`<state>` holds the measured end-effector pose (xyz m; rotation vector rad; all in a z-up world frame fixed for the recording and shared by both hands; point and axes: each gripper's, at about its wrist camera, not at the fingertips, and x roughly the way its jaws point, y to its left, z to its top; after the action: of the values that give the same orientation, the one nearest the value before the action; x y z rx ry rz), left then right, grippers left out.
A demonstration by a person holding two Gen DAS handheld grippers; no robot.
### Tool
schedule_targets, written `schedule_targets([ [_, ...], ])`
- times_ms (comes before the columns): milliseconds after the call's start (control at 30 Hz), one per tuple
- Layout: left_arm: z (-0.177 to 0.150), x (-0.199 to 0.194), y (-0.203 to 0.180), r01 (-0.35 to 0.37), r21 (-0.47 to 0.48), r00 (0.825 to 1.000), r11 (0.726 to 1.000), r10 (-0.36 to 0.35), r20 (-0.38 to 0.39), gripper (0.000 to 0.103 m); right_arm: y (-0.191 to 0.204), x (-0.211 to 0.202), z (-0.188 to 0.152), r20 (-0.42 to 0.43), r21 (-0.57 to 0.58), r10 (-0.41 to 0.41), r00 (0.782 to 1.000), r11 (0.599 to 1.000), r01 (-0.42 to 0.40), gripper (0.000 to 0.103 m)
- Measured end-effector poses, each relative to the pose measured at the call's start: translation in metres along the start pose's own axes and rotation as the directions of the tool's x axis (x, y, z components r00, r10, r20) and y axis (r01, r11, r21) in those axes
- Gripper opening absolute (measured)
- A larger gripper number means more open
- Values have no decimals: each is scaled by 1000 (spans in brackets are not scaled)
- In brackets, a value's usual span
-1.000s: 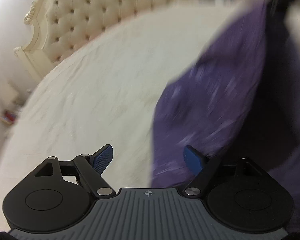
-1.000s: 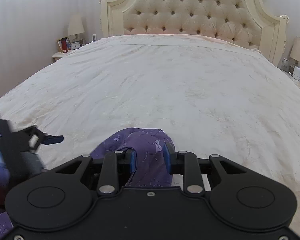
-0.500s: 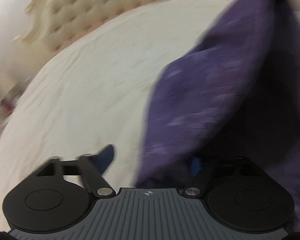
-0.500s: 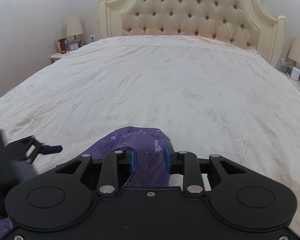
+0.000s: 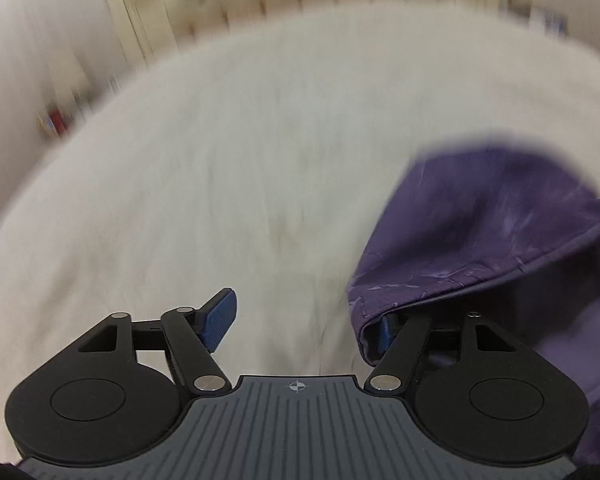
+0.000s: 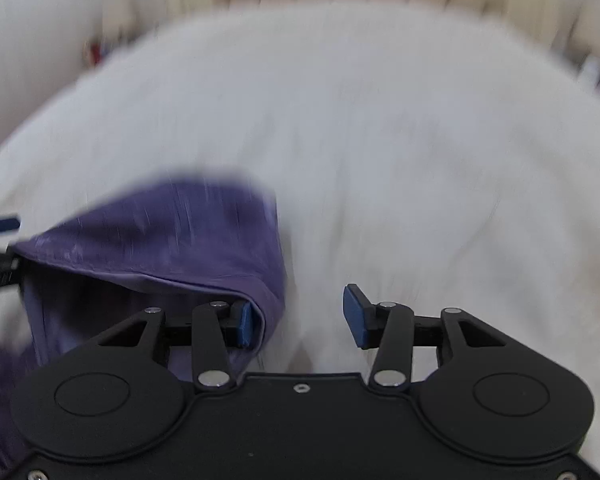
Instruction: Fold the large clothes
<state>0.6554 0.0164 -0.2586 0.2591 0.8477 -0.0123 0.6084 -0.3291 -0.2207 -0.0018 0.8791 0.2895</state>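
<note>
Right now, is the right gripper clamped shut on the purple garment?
No, the right gripper is wide open, with the purple garment only draped over its left finger pad.

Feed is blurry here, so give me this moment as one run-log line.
left hand-held gripper: open | right hand-held gripper: open | purple garment: draped over one finger of each | white bed: beneath

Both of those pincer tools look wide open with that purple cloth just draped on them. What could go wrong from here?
1. Both tools are open, so the purple garment is only hooked over one finger of the left tool and of the right tool; it may slide off onto the white bedspread.
2. It could land bunched and need re-spreading.
3. Both views are blurred, so fast motion may fling the fabric.
</note>
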Motion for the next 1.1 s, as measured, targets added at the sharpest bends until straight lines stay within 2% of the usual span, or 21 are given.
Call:
schedule_targets([
  [33, -2, 9, 7, 38, -24, 999, 999, -38, -33, 70, -2, 9, -5, -48, -17, 14, 999, 1000, -15, 55],
  [133, 2, 18, 23, 127, -61, 989, 990, -131, -73, 70, -2, 7, -13, -79, -74, 51, 996, 996, -56, 59],
  [267, 6, -1, 39, 253, 63, 966, 965, -249, -72, 70, -10, -19, -16, -98, -101, 106, 990, 988, -115, 65],
  [367, -1, -27, 45, 314, 147, 949, 938, -308, -67, 71, -22, -42, -13, -83, -96, 148, 986, 983, -156, 66],
  [433, -13, -43, 47, 321, 137, 947, 937, -318, -49, 71, -26, -59, -7, -36, -72, 168, 985, 983, -171, 66],
  [533, -3, -60, 49, 339, 52, 940, 939, -340, 10, 71, -28, -71, 6, 54, 4, 214, 975, 977, -215, 66],
  [600, 8, -59, 38, 323, 42, 945, 945, -325, 43, 71, -23, -65, 17, 79, 45, 245, 966, 967, -249, 60],
  [667, 9, -54, 27, 302, 35, 952, 953, -304, 46, 71, -10, -54, 25, 80, 38, 266, 961, 962, -269, 47],
  [767, 1, -35, 18, 284, 16, 959, 959, -283, -13, 71, 6, -27, 29, 34, 28, 314, 949, 949, -315, 44],
  [833, -11, -23, 26, 258, -6, 963, 966, -257, -75, 73, 13, -2, 25, -40, 29, 287, 957, 958, -286, 44],
  [933, -32, -2, 42, 300, -76, 938, 951, -308, -157, 81, 6, 32, 9, -151, 48, 187, 971, 982, -182, 40],
  [967, -37, 0, 46, 320, -95, 930, 943, -332, -161, 81, 0, 38, 6, -163, 55, 159, 974, 987, -152, 40],
  [1033, -42, -6, 56, 396, -137, 903, 908, -412, -121, 80, -14, 37, 5, -150, 131, 179, 972, 978, -160, 40],
  [1100, -45, -9, 69, 477, -201, 862, 856, -499, -82, 80, -22, 29, 7, -121, 170, 193, 974, 970, -171, 45],
])
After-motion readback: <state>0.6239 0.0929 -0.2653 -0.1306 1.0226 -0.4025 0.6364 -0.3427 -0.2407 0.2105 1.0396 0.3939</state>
